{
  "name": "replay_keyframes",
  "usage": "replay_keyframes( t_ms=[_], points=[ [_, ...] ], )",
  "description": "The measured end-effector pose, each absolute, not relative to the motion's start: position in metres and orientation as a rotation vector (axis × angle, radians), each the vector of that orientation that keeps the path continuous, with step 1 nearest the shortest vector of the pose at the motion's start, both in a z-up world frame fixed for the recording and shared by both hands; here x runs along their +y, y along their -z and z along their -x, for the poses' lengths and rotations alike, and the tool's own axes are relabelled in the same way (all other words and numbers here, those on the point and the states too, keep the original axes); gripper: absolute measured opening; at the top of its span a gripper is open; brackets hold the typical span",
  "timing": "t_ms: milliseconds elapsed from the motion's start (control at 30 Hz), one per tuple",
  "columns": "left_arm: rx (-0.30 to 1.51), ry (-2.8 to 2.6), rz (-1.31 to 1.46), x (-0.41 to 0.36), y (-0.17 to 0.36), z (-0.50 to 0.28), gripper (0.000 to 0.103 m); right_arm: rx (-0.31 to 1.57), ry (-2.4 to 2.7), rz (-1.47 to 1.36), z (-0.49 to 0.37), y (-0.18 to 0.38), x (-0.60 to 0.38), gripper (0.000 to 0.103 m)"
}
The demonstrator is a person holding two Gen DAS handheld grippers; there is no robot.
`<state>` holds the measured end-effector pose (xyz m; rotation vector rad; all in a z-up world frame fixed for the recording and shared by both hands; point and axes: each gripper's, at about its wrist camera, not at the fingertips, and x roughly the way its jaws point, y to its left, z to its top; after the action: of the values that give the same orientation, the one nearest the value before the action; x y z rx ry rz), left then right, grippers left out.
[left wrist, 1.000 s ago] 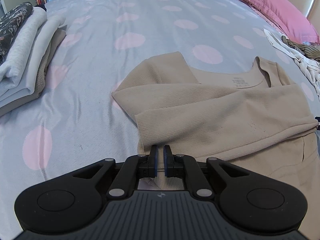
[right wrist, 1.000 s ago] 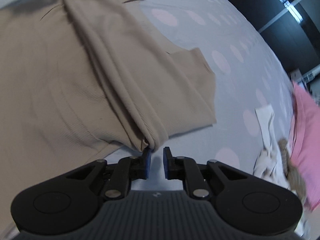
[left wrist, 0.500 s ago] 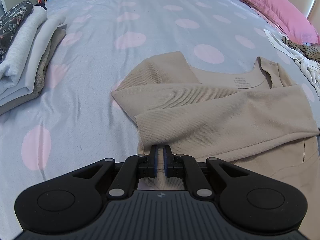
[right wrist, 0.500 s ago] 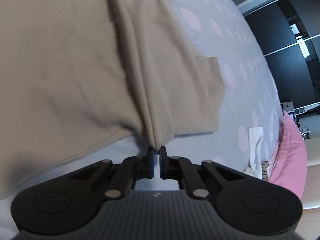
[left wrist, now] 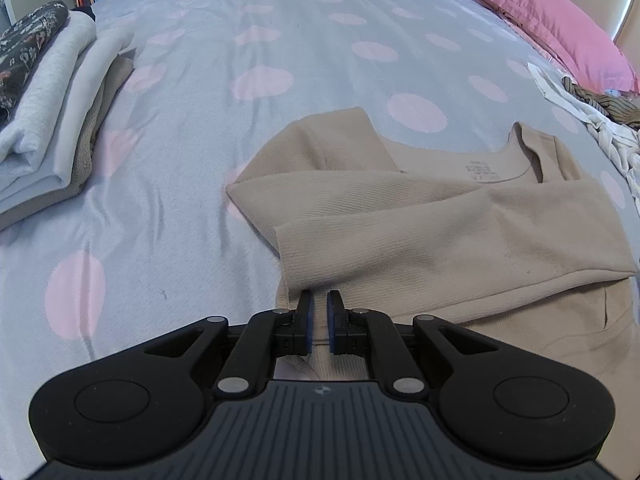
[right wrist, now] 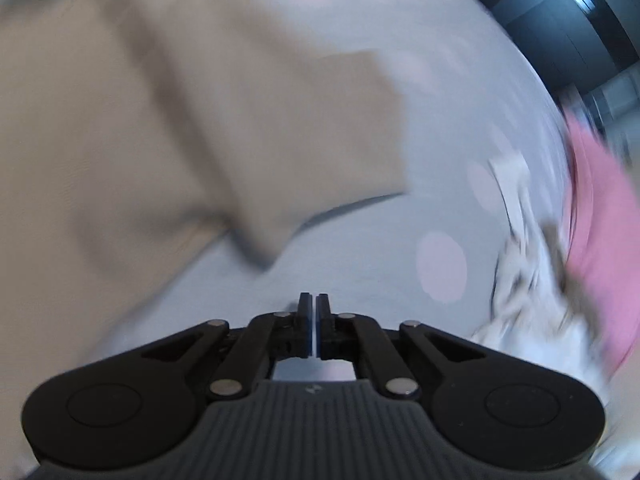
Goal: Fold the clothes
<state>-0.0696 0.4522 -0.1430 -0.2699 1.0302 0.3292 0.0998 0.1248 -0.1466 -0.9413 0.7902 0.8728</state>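
Left wrist view: our left gripper (left wrist: 319, 312) pinched the beige top's (left wrist: 440, 232) hem. Our right gripper (right wrist: 314, 322) was pressed together, holding nothing.

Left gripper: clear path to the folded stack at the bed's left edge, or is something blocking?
Probably not yet: the left gripper is shut on the beige top. Otherwise only bare bedspread lies before the folded stack.

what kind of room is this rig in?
Most likely a bedroom: the work surface is a bed with a grey, pink-dotted cover and a pink pillow at its far end. A beige top lies spread on it, and a stack of folded clothes sits to one side.
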Motion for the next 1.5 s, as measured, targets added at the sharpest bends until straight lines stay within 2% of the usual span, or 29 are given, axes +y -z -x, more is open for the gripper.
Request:
replay_keyframes(
  t_ms=[100,167,300,400,533,800,867,900,933,1000,1067,1300,1467,1500],
  points=[
    [0.971,-0.335,0.297,0.46,0.129,0.074,0.016,0.904,-0.808,0.596,-0.137,0.133,0.12,0.037],
    [0.92,-0.353,0.343,0.47,0.12,0.077,0.021,0.955,-0.775,0.4,-0.156,0.129,0.118,0.038],
    [0.864,-0.401,0.46,0.495,0.123,0.079,0.042,1.047,-0.73,0.124,-0.184,0.136,0.12,0.047],
    [0.861,-0.377,0.541,0.507,0.139,0.076,0.043,1.088,-0.705,0.031,-0.193,0.148,0.128,0.05],
    [0.868,-0.36,0.647,0.516,0.159,0.07,0.049,1.141,-0.649,-0.072,-0.205,0.169,0.134,0.053],
    [0.858,-0.413,0.597,0.507,0.175,0.057,0.052,1.111,-0.607,-0.212,-0.216,0.182,0.139,0.056],
    [0.839,-0.428,0.596,0.506,0.175,0.055,0.048,1.102,-0.617,-0.228,-0.216,0.184,0.141,0.049],
    [0.827,-0.42,0.593,0.506,0.174,0.054,0.035,1.103,-0.629,-0.233,-0.217,0.185,0.143,0.031],
    [0.814,-0.4,0.585,0.504,0.172,0.053,0.027,1.107,-0.636,-0.233,-0.216,0.184,0.144,0.011],
    [0.794,-0.368,0.543,0.5,0.166,0.052,0.011,1.085,-0.636,-0.215,-0.213,0.179,0.147,0.01],
    [0.766,-0.333,0.476,0.493,0.155,0.055,0.008,1.029,-0.654,-0.181,-0.208,0.169,0.151,0.009],
    [0.65,-0.33,0.385,0.49,0.117,0.071,0.007,0.86,-0.736,-0.133,-0.201,0.125,0.157,0.007],
    [0.792,-0.389,0.384,0.493,0.142,0.058,0.011,0.912,-0.715,-0.08,-0.202,0.142,0.165,0.008],
    [0.827,-0.389,0.384,0.493,0.147,0.055,0.013,0.934,-0.704,-0.059,-0.202,0.147,0.168,0.012]
  ],
)
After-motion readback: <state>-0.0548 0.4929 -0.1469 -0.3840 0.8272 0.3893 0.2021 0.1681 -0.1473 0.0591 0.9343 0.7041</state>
